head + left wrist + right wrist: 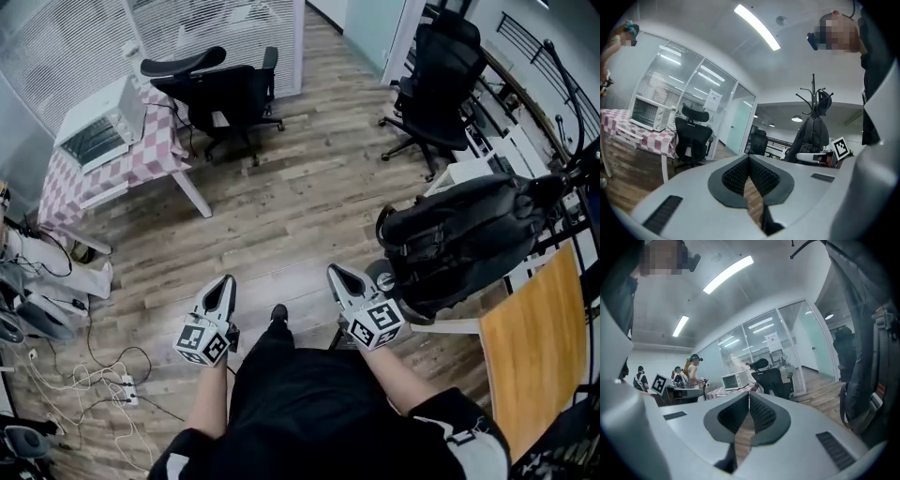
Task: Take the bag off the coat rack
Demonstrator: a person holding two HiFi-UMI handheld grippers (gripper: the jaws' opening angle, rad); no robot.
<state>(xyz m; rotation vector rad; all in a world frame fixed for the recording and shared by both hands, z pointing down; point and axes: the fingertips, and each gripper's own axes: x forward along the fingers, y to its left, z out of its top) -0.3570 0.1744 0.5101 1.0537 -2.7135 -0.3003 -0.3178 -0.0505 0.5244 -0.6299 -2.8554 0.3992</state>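
A black backpack point(469, 234) hangs on the black coat rack point(562, 112) at the right of the head view, its straps toward me. My right gripper point(342, 277) is shut and empty, just left of the bag's lower end and apart from it. My left gripper point(223, 286) is also shut and empty, further left over the wooden floor. In the left gripper view point(749, 157) the bag point(813, 133) hangs from the rack point(813, 96) in the distance at the right. Seen from the right gripper point(749, 394), the bag point(874, 357) fills the right edge, close by.
Two black office chairs point(230, 94) point(441, 80) stand at the back. A checkered table point(141, 155) carries a toaster oven point(98, 127). A wooden board point(534, 347) lies at the right. Cables and a power strip point(117, 384) lie on the floor at the left. People stand far off point(691, 371).
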